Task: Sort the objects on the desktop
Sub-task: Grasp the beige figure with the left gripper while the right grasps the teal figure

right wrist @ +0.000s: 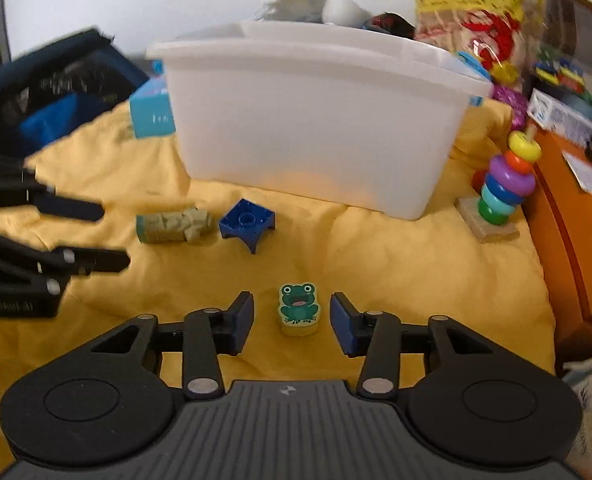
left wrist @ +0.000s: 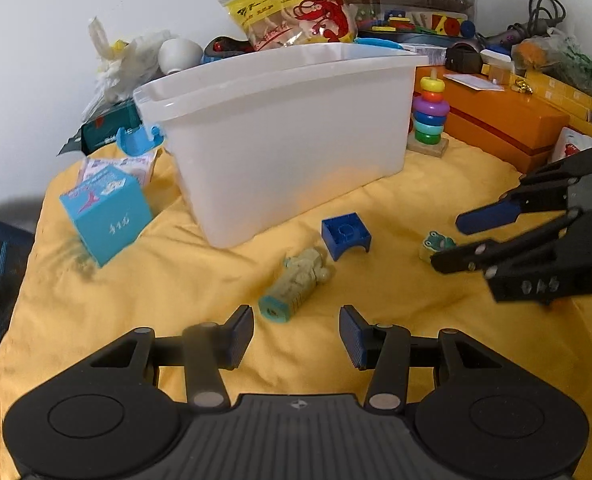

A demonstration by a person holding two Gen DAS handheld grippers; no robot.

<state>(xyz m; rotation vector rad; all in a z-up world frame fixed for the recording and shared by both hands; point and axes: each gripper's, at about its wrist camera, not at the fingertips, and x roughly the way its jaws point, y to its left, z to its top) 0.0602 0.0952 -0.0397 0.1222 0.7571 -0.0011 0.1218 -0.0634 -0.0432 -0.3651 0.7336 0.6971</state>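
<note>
A yellow cloth [left wrist: 376, 280] covers the table. On it stands a white plastic bin [left wrist: 280, 136], the biggest thing here. Left of the bin lies a tilted light-blue box [left wrist: 106, 216]; to its right stands a ring stacking toy [right wrist: 504, 184]. In front of the bin lie a pale green figure [left wrist: 296, 284] and a dark blue block [left wrist: 346, 235], near each other. The frog block [right wrist: 299, 309] stands between the fingers of the right gripper [right wrist: 292, 320], which are apart and not touching it. The left gripper [left wrist: 296, 334] is also spread wide, holding nothing, just before the green figure.
</note>
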